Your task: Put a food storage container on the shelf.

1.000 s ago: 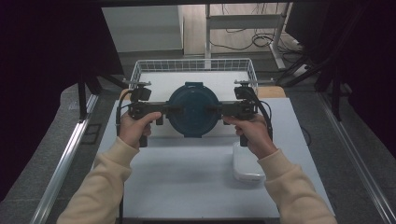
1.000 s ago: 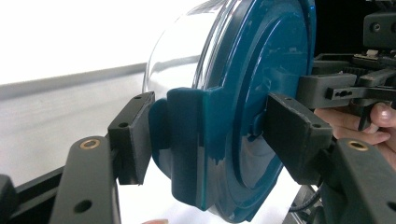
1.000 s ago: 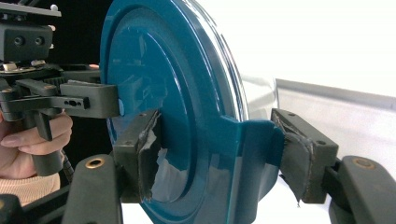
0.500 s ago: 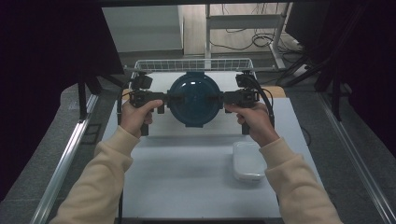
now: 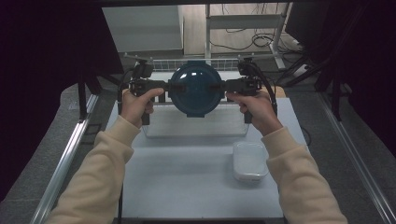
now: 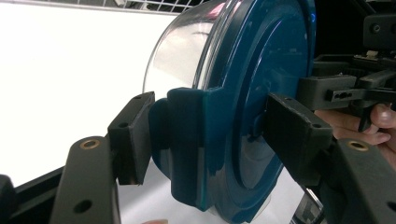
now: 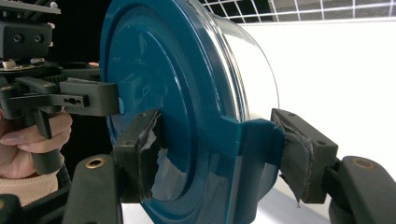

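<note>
Container, blue-lidded, clamped by opposite side tabs between fingers of left gripper and right gripper, raised off surface, likely for balance.

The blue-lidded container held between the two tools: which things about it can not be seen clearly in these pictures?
- Contents: in the high view the blue lid faces the camera and covers the inside.
- Clear bowl: in the left gripper view glare whitens its wall, so nothing inside can be read.
- Bottom edge: cut off by the frame in the right gripper view.
- Wire basket interior: the container and hands block it in the high view.
</note>
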Tool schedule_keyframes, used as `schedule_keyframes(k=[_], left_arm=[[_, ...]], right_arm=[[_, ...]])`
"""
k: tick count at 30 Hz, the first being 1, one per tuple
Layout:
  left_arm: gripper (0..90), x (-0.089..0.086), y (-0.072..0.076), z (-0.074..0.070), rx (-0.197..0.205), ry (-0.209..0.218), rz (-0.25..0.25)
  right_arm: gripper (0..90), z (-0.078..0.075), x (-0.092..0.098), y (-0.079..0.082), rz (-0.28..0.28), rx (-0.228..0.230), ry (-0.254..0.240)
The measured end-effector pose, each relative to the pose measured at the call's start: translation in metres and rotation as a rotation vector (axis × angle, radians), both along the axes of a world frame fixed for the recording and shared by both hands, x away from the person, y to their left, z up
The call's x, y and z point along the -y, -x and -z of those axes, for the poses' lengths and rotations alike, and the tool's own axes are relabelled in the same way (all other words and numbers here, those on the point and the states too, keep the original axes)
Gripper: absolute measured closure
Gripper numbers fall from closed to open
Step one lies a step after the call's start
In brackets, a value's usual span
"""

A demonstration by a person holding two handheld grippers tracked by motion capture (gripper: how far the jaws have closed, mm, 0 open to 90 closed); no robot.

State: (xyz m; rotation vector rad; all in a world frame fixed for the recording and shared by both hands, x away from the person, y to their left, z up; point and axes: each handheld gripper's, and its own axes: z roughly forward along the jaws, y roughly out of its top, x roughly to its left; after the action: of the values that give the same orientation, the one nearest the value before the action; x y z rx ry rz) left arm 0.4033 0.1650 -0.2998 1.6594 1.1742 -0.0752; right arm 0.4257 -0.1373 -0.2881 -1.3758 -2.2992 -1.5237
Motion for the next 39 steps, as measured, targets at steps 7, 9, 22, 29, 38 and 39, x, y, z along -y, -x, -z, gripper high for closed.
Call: schedule_keyframes(k=[7,9,22,29,38,39], left_arm=[[36.0,-0.001,-0.014,-0.005,-0.012,0.004,-0.005],[36.0,-0.002,-0.019,-0.006,-0.014,0.0,-0.003],[36.0,0.0,-0.049,0.0,-0.06,0.017,-0.025],[36.1,-0.002,-0.063,0.005,-0.091,0.035,-0.026],[35.9,-0.006,-0.083,0.014,-0.168,0.109,-0.056],[35.9,-0.007,-0.087,0.016,-0.184,0.12,-0.058]], right_arm=[[34.9,-0.008,-0.002,-0.017,-0.013,-0.014,0.013],[34.9,-0.01,-0.002,-0.022,-0.018,-0.022,0.014],[34.9,-0.005,0.0,-0.06,-0.025,-0.081,0.01],[35.0,0.0,0.0,-0.072,-0.015,-0.091,-0.003],[34.7,0.006,0.002,-0.087,0.014,-0.158,-0.046],[34.6,0.008,0.002,-0.09,0.021,-0.169,-0.054]])
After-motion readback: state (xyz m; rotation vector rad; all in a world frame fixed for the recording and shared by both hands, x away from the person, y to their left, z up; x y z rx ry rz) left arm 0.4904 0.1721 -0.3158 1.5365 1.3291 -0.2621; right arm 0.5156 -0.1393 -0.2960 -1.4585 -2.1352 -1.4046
